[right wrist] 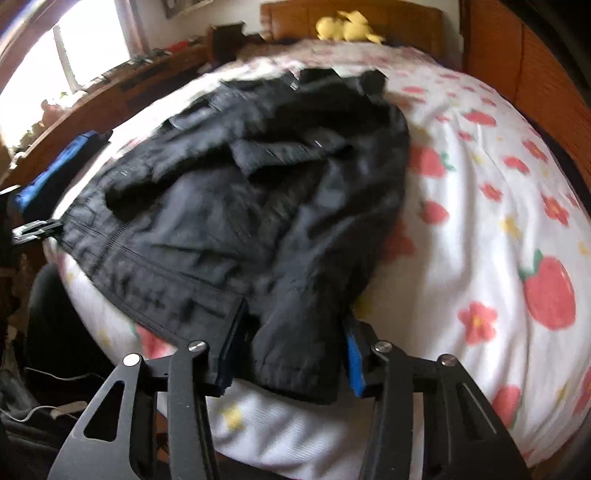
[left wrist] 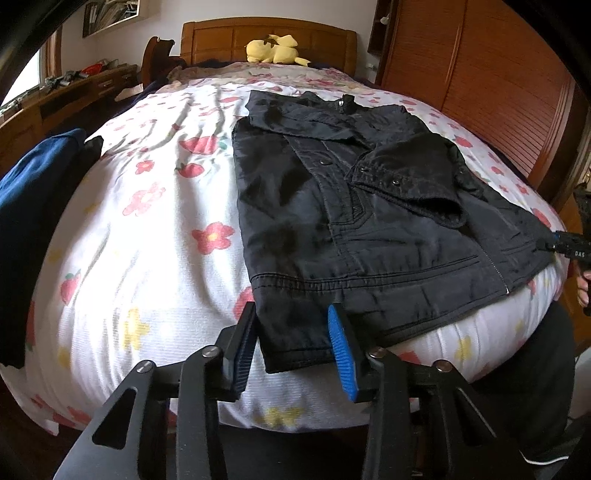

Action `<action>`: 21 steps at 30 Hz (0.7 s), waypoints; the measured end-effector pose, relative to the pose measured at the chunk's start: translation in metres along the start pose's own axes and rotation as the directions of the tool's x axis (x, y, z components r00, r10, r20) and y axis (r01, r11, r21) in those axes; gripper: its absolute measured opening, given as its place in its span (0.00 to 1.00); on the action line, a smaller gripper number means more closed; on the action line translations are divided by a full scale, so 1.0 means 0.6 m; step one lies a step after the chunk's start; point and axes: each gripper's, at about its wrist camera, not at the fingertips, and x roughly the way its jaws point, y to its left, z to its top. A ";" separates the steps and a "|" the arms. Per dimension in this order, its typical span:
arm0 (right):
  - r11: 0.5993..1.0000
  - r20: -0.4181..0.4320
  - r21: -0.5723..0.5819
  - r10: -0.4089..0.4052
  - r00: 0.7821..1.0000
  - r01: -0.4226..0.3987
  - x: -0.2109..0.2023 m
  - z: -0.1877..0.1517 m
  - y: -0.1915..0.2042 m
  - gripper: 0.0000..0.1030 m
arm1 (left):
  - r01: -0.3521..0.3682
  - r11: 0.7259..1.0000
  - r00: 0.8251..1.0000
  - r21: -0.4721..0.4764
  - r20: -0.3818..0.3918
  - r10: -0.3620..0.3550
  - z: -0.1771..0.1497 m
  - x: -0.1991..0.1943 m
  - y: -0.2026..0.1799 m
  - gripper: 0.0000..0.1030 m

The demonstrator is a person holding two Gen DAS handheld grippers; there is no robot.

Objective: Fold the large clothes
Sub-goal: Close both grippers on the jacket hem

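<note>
Fingers (left wrist: 338,350) of the left gripper (left wrist: 291,350) straddle the near left corner of the black jacket (left wrist: 351,206), and those of the right gripper (right wrist: 291,354) bracket the opposite hem corner; on both, the pads look about closed on the cloth, though I cannot tell how firmly. Jacket lies flat on the bed (left wrist: 147,206), sleeves folded in, hem at the near edge. For a clean fold, both corners should probably be pinched through all layers, lifted evenly and carried toward the collar. Flowered sheet covers the bed; a yellow plush toy (left wrist: 275,50) sits by the wooden headboard (left wrist: 266,33), and blue clothing (left wrist: 40,173) lies at the left.
</note>
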 end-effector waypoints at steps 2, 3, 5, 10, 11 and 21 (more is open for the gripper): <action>1.000 0.013 -0.009 0.003 1.000 -0.003 0.000 0.008 0.005 0.42 | 0.006 1.000 1.000 -0.005 0.000 -0.006 -0.001 -0.001 -0.001 0.36; 1.000 0.005 -0.013 0.000 1.000 0.000 0.003 0.010 0.006 0.41 | 0.005 1.000 1.000 -0.008 0.001 -0.005 -0.002 -0.001 0.000 0.36; 1.000 -0.025 -0.016 -0.023 0.999 0.023 0.015 0.007 0.003 0.37 | 0.002 1.000 1.000 -0.005 -0.002 -0.002 -0.003 0.001 0.001 0.36; 1.000 0.042 0.016 -0.012 0.999 0.012 0.005 0.008 -0.004 0.12 | -0.026 0.999 1.000 0.023 0.002 0.026 0.011 0.002 -0.005 0.05; 1.000 0.062 0.006 -0.013 0.998 0.013 -0.003 0.013 0.001 0.09 | -0.003 1.000 1.000 0.022 0.011 0.003 0.020 -0.004 -0.005 0.05; 0.998 0.306 -0.008 0.057 0.950 -0.057 -0.121 0.109 0.043 0.05 | 0.010 0.997 0.973 0.082 0.229 -0.029 0.141 -0.129 -0.043 0.04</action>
